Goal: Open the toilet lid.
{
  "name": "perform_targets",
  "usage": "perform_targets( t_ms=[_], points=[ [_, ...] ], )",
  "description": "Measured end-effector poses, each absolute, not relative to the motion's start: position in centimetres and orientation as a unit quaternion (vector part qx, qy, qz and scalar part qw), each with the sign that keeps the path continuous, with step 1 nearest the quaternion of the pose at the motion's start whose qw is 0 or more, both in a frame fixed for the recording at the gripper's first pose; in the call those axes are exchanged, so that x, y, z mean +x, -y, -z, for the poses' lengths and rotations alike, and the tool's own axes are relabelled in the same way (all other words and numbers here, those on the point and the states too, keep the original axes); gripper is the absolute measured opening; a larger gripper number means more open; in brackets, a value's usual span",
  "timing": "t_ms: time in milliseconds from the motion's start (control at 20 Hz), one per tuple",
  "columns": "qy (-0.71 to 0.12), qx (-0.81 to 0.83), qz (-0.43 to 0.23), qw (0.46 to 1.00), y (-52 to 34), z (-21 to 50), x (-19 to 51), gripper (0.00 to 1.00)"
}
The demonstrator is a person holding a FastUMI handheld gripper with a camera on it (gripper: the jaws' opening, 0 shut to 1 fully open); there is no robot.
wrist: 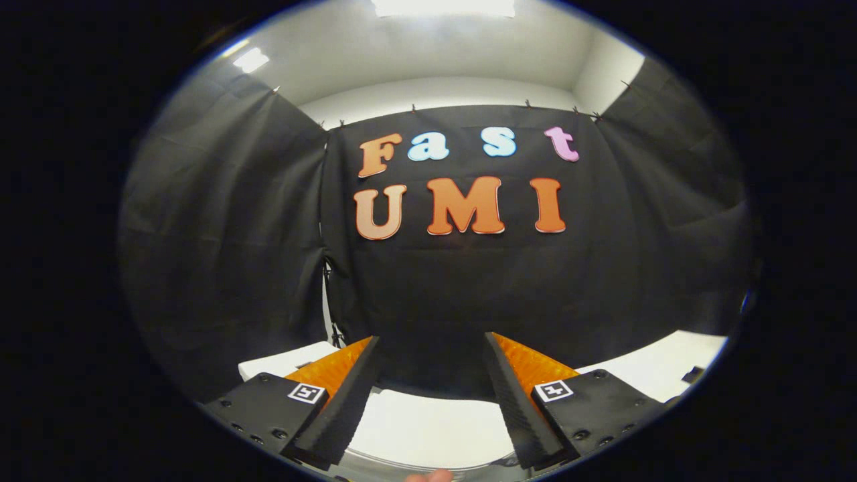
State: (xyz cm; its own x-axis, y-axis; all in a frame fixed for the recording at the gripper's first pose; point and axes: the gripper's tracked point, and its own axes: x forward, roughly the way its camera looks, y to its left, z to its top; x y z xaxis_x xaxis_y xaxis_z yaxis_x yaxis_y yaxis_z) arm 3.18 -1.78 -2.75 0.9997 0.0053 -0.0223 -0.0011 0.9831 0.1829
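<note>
the jaws [432,348] stand wide apart and empty above the white toilet lid [428,422], so closing too high would likely miss its edge.

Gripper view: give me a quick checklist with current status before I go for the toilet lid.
1. Fingers apart: ok. The hand-held gripper is open, with a wide gap between its fingers.
2. Nothing held: ok. The gap shows only the black cloth wall and a white surface below.
3. Lid identified: cannot tell. The white surface under the fingers may be the toilet's top; no edge or hinge can be made out.
4. Contact with the lid: not ok. Neither finger presses on anything.
5. Aim: not ok. The fingers point at the cloth wall rather than down at the white surface.
6. Path: cannot tell. Something small and pale shows at the very bottom between the fingers, perhaps a fingertip.
</note>
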Motion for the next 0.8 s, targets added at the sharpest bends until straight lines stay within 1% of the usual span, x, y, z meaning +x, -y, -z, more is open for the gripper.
perform_targets(
  t_ms=[150, 350, 550, 800],
  points=[
    [-0.020, 0.205, 0.019, 0.978, 5.5, 6.0, 4.8, 0.98],
    [-0.055, 0.301, 0.099, 0.947, 12.5, 14.5, 4.6, 0.99],
    [-0.106, 0.375, 0.159, 0.907, 16.6, 23.7, 2.2, 0.99],
    [-0.123, 0.472, 0.238, 0.840, 20.7, 32.3, -1.3, 0.99]
  ],
)
